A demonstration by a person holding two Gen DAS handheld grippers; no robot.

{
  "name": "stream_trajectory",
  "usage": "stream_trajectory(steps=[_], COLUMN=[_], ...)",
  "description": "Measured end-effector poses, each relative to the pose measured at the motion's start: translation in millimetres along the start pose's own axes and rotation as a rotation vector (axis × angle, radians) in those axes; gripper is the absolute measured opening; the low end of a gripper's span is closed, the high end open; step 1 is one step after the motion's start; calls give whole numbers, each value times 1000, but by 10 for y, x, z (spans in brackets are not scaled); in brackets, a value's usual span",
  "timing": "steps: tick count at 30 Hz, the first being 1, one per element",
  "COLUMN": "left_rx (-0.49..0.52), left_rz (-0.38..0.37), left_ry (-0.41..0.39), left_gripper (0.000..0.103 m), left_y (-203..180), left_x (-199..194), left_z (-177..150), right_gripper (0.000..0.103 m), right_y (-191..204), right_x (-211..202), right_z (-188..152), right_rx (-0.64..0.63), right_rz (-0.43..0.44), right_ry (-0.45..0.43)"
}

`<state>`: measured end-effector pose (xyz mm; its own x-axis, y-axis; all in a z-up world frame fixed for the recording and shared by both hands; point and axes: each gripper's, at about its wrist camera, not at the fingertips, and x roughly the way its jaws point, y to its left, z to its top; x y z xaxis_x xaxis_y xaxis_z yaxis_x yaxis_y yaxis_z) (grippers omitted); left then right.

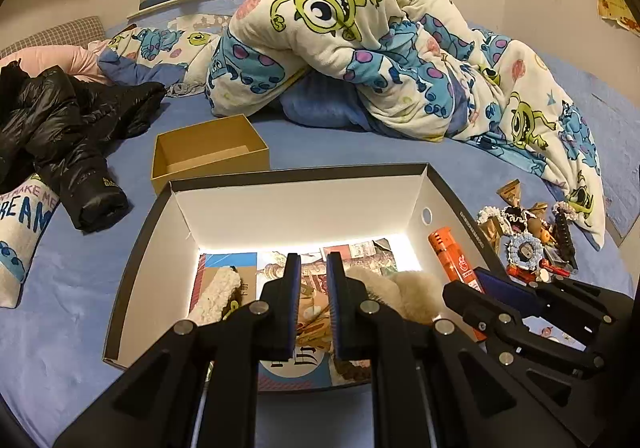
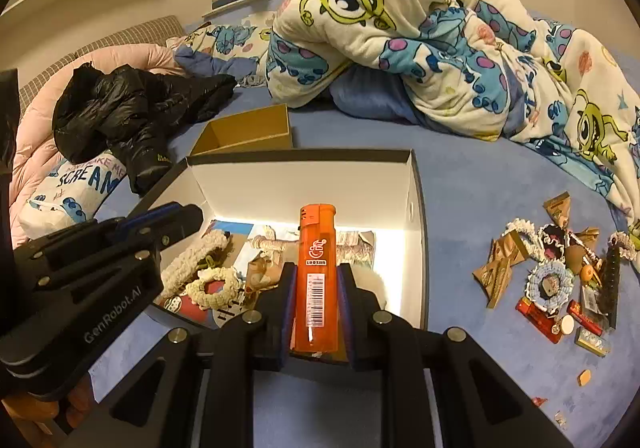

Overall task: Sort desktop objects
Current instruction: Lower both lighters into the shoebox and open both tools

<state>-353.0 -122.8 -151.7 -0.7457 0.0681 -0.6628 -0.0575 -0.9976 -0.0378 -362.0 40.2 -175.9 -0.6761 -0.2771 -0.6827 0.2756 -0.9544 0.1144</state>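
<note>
1. Blue bedsheet (image 2: pixel 480 200) serves as the work surface, with a rumpled cartoon-print fleece blanket (image 2: pixel 420 48) heaped behind.
2. Far left lies a glossy black puffer jacket (image 1: pixel 68 136), soft and crinkled; beside it stands a small tan cardboard box (image 1: pixel 208 152), open, nothing visible inside.
3. Centre: a large shoebox (image 1: pixel 240 204), dark outside and white inside, holds fluffy hair ties (image 2: pixel 208 284) on printed paper.
4. Over it hovers the left gripper (image 1: pixel 313 300), its blue-padded jaws a little apart with nothing between them.
5. Next, the right gripper (image 2: pixel 316 308) is clamped on an orange lighter (image 2: pixel 316 272), pinching its lower body from both sides, cap pointing toward the shoebox's far wall.
6. The lighter is likely light, rigid, smooth plastic, somewhat slippery; gripping the flat sides mid-body seems safest.
7. Far right on the sheet sits a pile of small items (image 2: pixel 560 280): lacy scrunchies, brown wrappers, red packets, a black comb-like piece.
</note>
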Motion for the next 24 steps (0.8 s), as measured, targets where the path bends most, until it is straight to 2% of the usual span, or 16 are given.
stream_trajectory(steps=[3,4,5,6,7,9,11,12,20,24], left_rx=[16,23,28,27,28,28,21,20,36,40], left_rz=[30,56,82,120,154,167,171,175,176,171], left_ry=[-4,-2,-3,-14,-32,-68,-79,-84,-80,-84], left_gripper=[16,30,42,64,75,79,86,90,90,91], left_y=[-15,-25,-31,-32,-26,6,27,27,-11,-40], left_x=[6,11,11,-4,-32,-108,-153,-169,-184,-188], left_z=[1,1,4,1,-4,3,24,26,41,47], right_gripper=[21,25,39,48,58,60,72,73,78,78], right_y=[-14,-19,-22,-30,-40,-67,-111,-125,-158,-205], right_x=[23,23,19,17,8,-22,-44,-58,-179,-206], right_z=[-12,-12,-11,-9,1,12,34,46,109,120], right_rx=[-4,-2,1,6,13,25,44,50,40,61], right_rz=[-4,-6,-6,-2,0,-8,3,-6,-58,-42], right_ry=[5,3,-1,-1,-5,-17,-21,-25,-52,-55])
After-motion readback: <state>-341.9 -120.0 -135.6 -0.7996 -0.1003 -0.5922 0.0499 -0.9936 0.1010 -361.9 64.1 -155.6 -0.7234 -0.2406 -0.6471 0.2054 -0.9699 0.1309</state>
